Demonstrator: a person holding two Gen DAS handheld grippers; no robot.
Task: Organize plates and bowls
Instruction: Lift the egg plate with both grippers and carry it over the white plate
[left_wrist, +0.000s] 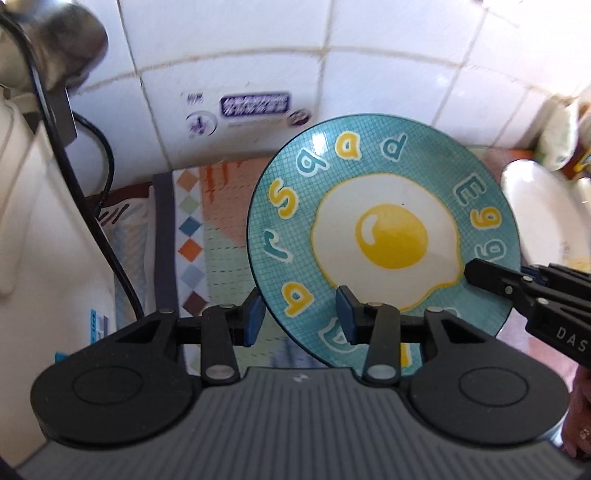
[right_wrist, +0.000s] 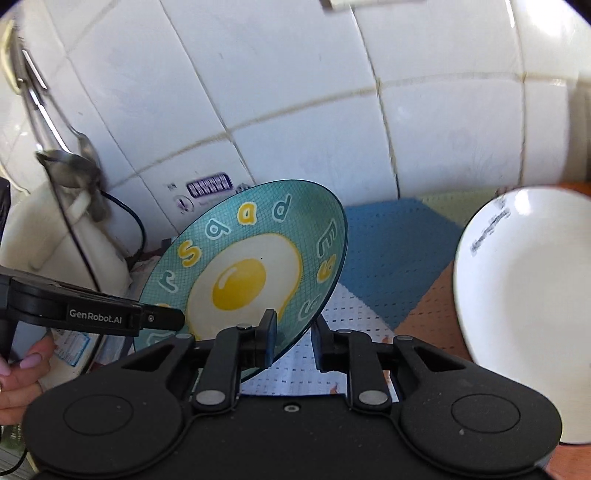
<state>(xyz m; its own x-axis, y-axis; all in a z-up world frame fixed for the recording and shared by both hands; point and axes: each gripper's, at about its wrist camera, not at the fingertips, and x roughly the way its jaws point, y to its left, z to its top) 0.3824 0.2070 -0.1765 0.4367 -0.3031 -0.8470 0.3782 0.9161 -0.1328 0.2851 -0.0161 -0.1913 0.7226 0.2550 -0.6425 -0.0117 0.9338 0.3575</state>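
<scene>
Since the egg plate (left_wrist: 384, 236) hangs tilted above the tabletop mat (right_wrist: 388, 258), both tools pinch its rim to steady it: left tool (left_wrist: 299, 317), right tool (right_wrist: 293, 339). White plate (right_wrist: 524, 295) waits nearby.

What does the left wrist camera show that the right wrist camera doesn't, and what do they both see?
Only the left wrist view shows the column of colored diamonds printed on the mat and jars at the far right. Only the right wrist view shows metal spoons hanging on the wall and the blue mat section. Both show the teal egg plate tilted up, the white plate, the wall sticker, and the other gripper reaching the plate's rim.
</scene>
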